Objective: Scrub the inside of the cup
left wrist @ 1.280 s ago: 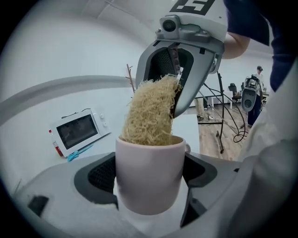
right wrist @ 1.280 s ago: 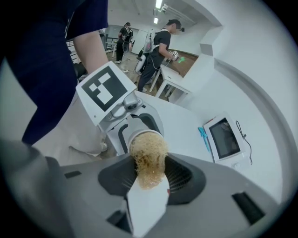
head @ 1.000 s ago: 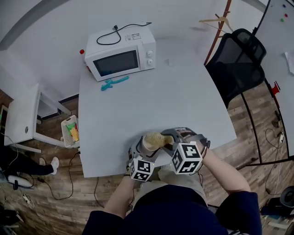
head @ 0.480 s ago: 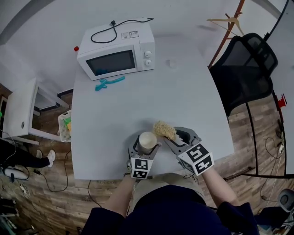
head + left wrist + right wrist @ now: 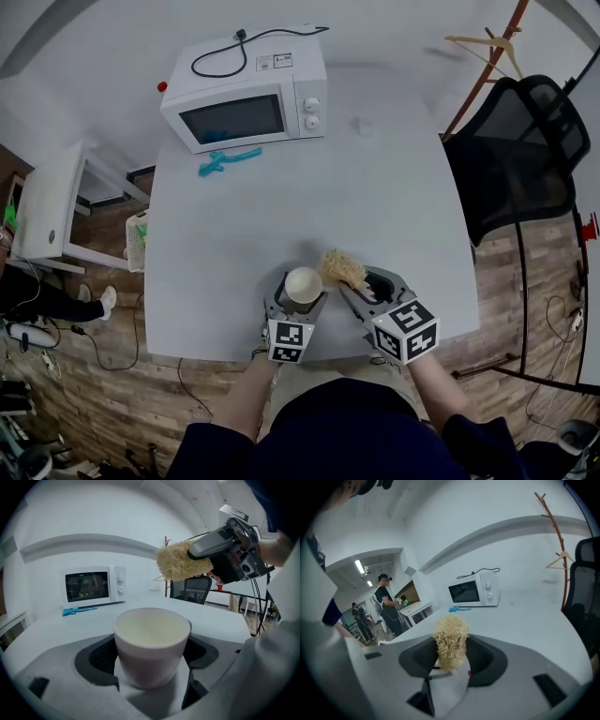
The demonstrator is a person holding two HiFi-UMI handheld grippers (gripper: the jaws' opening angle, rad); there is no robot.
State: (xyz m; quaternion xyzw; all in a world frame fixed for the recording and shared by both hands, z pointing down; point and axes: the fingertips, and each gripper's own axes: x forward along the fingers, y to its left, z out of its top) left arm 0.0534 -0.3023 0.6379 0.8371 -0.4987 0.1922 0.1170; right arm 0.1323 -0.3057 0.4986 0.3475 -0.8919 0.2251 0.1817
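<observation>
A cream-white cup (image 5: 303, 285) (image 5: 151, 643) stands upright between the jaws of my left gripper (image 5: 298, 302) (image 5: 150, 654), which is shut on it near the table's front edge. Its inside looks pale and empty. My right gripper (image 5: 364, 286) (image 5: 450, 652) is shut on a straw-coloured fibrous scrubber (image 5: 343, 269) (image 5: 450, 641). The scrubber hangs just right of the cup's rim, outside the cup. In the left gripper view the scrubber (image 5: 180, 562) shows up above and to the right of the cup.
A white microwave (image 5: 246, 102) with its cord on top stands at the table's (image 5: 281, 206) far left. A teal tool (image 5: 228, 160) lies in front of it. A black office chair (image 5: 528, 150) and a coat stand are at the right. People stand beyond the table's left.
The scrubber has come up out of the cup, where it sat a second ago, and moved right. My right gripper has swung right with it. The cup stays held.
</observation>
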